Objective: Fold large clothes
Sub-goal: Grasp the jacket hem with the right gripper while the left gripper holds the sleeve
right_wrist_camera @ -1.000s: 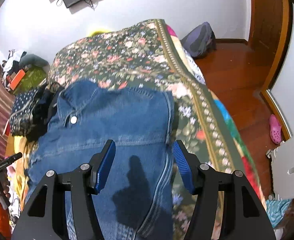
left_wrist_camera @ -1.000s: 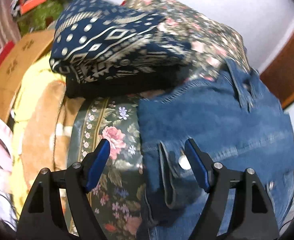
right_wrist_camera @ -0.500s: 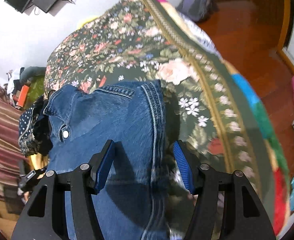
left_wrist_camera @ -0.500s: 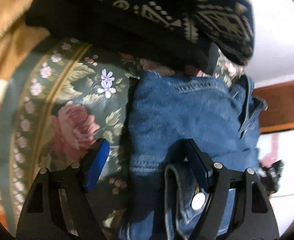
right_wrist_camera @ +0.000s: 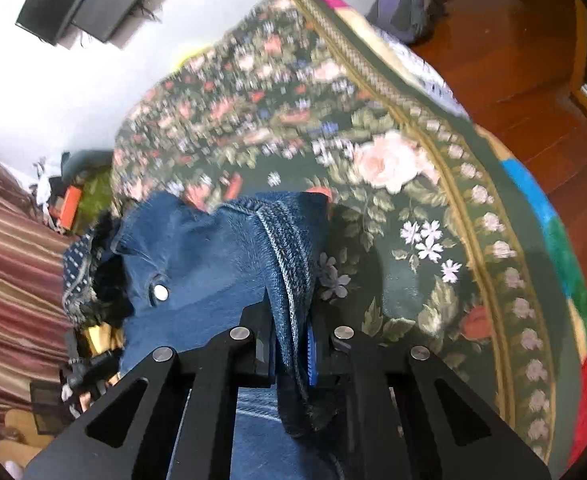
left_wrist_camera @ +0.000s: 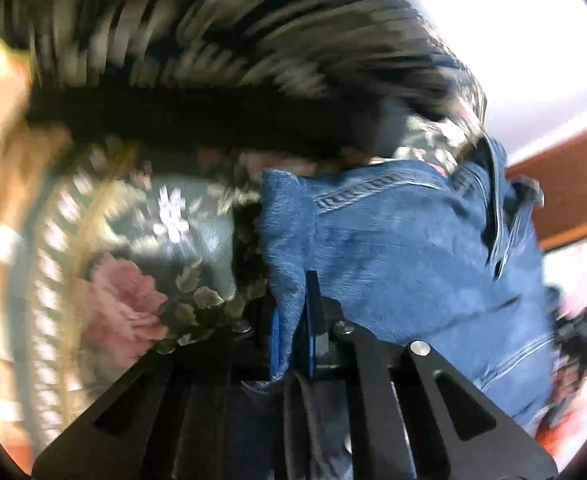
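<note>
Left gripper: clamped tight on a pinched fold at one side edge of the denim jacket, cloth squeezed between the blue pads.
Right gripper: closed the same way on the opposite side, gripping a stitched seam edge of the denim jacket.
Jacket: lies on the floral bedspread, towards its near left part; collar and a metal snap button show on the left in the right wrist view.
Bedspread: dark green with pink roses and a patterned gold border, covering the bed.
Folded pile: just beyond the jacket's edge, a navy patterned piece on something black; badly blurred, so it may be two garments or more.
Room: a wooden floor to the right of the bed, a dark screen on the white wall.
</note>
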Demonstrator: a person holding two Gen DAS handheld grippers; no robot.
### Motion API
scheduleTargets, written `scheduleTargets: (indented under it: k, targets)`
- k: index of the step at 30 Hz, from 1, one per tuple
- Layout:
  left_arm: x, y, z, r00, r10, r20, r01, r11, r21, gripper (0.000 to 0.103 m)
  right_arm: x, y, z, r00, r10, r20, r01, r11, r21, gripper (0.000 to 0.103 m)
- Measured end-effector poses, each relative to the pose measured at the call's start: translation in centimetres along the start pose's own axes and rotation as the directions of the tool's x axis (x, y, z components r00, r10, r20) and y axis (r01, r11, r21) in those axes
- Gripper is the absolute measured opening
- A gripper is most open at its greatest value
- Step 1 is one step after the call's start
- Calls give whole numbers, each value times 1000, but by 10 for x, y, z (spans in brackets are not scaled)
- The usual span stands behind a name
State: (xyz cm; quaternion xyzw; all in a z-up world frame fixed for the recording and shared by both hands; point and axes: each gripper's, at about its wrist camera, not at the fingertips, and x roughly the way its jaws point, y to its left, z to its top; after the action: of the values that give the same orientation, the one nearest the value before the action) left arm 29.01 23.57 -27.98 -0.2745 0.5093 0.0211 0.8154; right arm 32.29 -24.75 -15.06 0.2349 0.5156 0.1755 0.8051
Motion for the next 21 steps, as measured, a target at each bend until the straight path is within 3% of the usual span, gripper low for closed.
scheduleTargets:
  k: [2, 6, 9, 13, 17, 21]
  targets:
    - [-27, -34, -3, 993, 93, 79, -103, 987, 127, 7, -18, 10, 0, 999, 30, 34, -30, 999, -20, 8]
    - [-82, -85, -7, 965, 140, 223, -197, 945, 259, 7, -46, 43, 3, 996, 25, 82, -15, 992, -123, 7]
    - [-123, -107, -5, 951, 92, 296, -181, 940, 288, 6, -62, 73, 5, 993, 21, 114, 4, 976, -216, 7]
    - [-161, -129, 12, 941, 1, 338, -112, 944, 309, 6, -83, 104, 18, 985, 59, 161, -9, 956, -293, 7]
    - [-175, -154, 36, 924, -53, 379, -81, 941, 329, 6, -93, 130, 37, 973, 74, 220, 8, 936, -351, 7]
    - [-169, -158, 55, 907, -17, 421, -141, 929, 342, 6, -83, 135, 61, 966, 43, 255, 56, 929, -366, 7]
